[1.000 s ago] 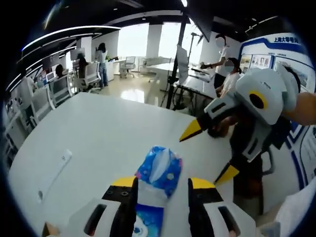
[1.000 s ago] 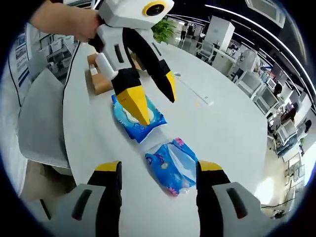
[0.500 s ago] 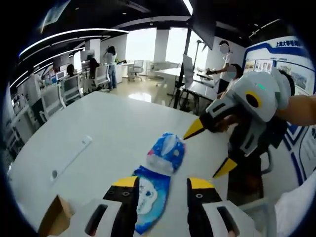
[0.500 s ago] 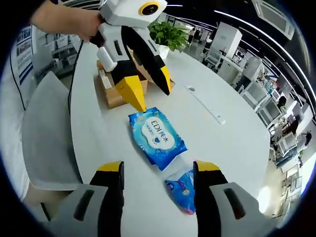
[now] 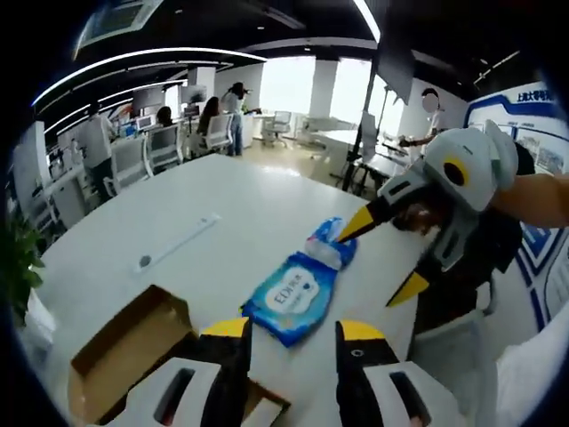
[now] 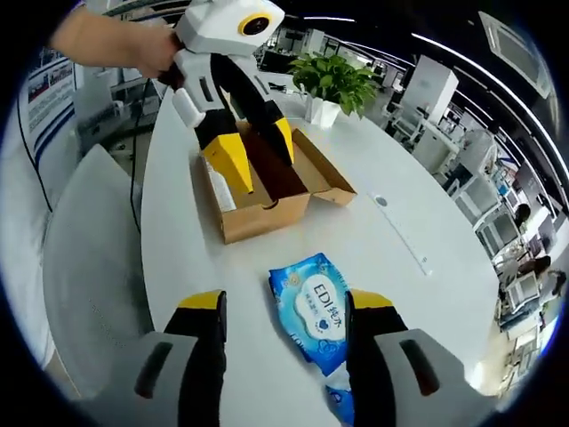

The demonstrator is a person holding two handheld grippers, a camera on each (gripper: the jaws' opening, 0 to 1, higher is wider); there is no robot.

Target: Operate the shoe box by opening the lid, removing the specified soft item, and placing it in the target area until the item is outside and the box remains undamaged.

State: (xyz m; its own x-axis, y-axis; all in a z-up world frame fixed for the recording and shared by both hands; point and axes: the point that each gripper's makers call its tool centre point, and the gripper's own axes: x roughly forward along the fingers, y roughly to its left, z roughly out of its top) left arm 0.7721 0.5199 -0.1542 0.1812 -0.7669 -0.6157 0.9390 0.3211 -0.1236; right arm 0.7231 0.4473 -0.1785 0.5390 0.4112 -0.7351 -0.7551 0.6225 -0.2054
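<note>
1. The blue wipes pack (image 6: 318, 307) lies flat on the white table (image 6: 373, 240), outside the box, with a second blue pack (image 5: 332, 243) touching its far end in the left gripper view.
2. Its white oval label reads "EDI", followed by characters too small to read.
3. The open cardboard box (image 6: 267, 187) sits near the pack, its flaps spread and something white lying along its inner wall.
4. The left gripper (image 6: 253, 151) hangs over the box, held by a hand (image 6: 133, 40), its yellow-tipped jaws apart and empty.
5. The right gripper (image 5: 387, 258) hovers just beyond the packs, jaws spread wide, holding nothing.
6. A potted plant (image 6: 333, 84) stands behind the box, and a white strip (image 5: 178, 242) lies farther along the table.
</note>
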